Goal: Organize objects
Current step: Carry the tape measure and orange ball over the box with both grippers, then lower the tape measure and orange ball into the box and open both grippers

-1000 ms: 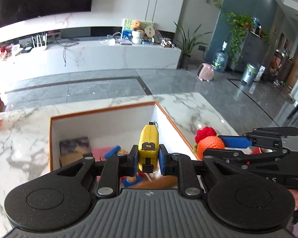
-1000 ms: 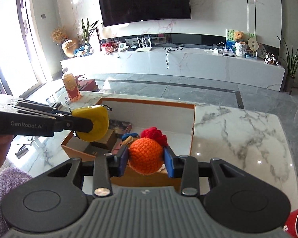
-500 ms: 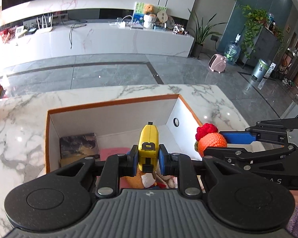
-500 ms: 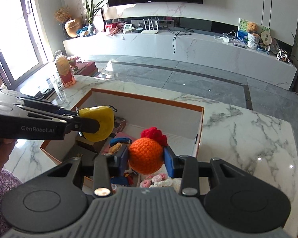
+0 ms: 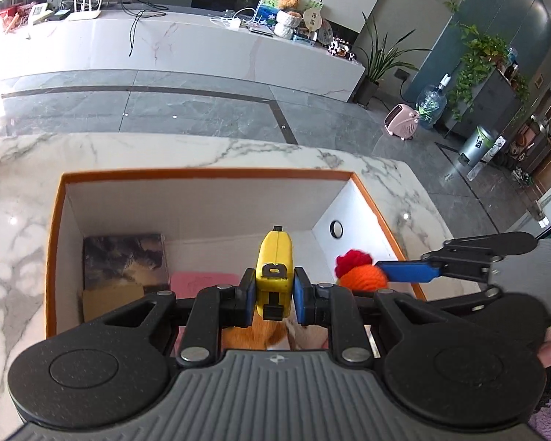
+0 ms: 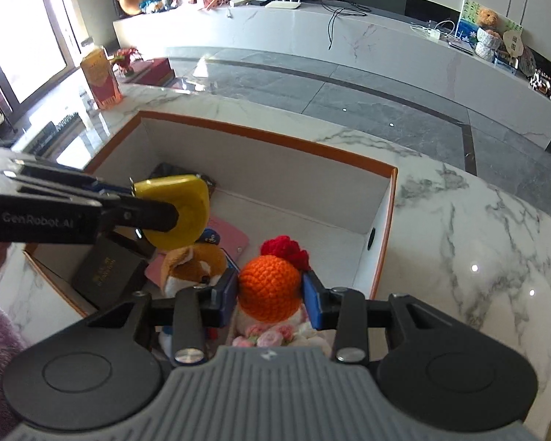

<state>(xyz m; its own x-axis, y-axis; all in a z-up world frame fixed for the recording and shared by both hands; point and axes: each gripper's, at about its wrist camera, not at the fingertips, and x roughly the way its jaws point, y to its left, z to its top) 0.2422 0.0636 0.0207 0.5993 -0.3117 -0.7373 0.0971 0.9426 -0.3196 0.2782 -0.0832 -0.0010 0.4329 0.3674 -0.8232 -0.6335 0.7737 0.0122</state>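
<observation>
My left gripper is shut on a yellow tape measure and holds it above the open orange-rimmed box. My right gripper is shut on an orange crochet ball with a red tuft, also above the box. The left gripper and tape measure show at the left of the right wrist view. The right gripper's blue finger and the ball show at the right of the left wrist view.
Inside the box lie a dark patterned book, a pink case, a black box, a fox plush and a flowered white item. The box stands on a marble table. A red-orange carton stands at the far left.
Both grippers have moved forward over the box and tilted down, so more of its inside shows. Each still holds its object.
</observation>
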